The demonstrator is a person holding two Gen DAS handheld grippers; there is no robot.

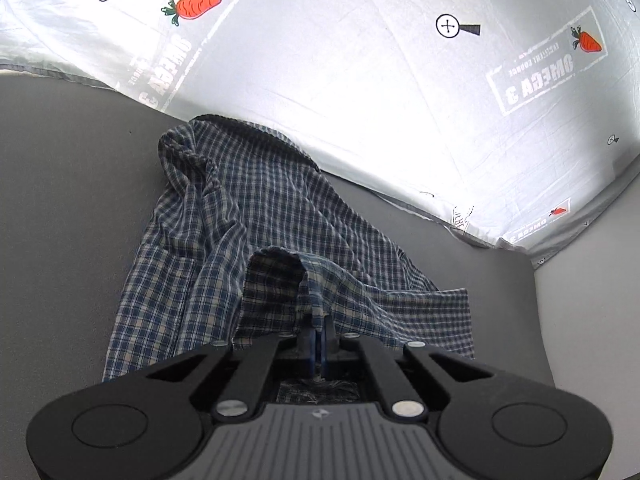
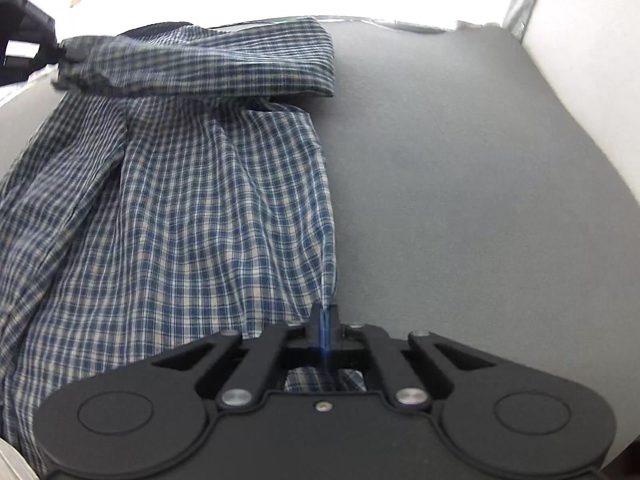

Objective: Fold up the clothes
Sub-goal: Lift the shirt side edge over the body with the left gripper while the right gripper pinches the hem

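Left wrist view, white carrot-printed sheet (image 1: 360, 80) behind grey table (image 1: 60, 200), left gripper (image 1: 319, 330) and right gripper (image 2: 325, 316) each clamped on plaid shirt (image 1: 240, 240).

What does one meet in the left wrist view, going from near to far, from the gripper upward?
left gripper, shut on a fold of cloth → plaid shirt → grey table → white printed sheet with carrot pictures.

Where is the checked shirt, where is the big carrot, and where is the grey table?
checked shirt (image 2: 192, 200): right wrist view, middle of the spread cloth.
carrot (image 1: 198, 7): left wrist view, its orange body.
grey table (image 2: 460, 180): right wrist view, bare top beside the shirt.
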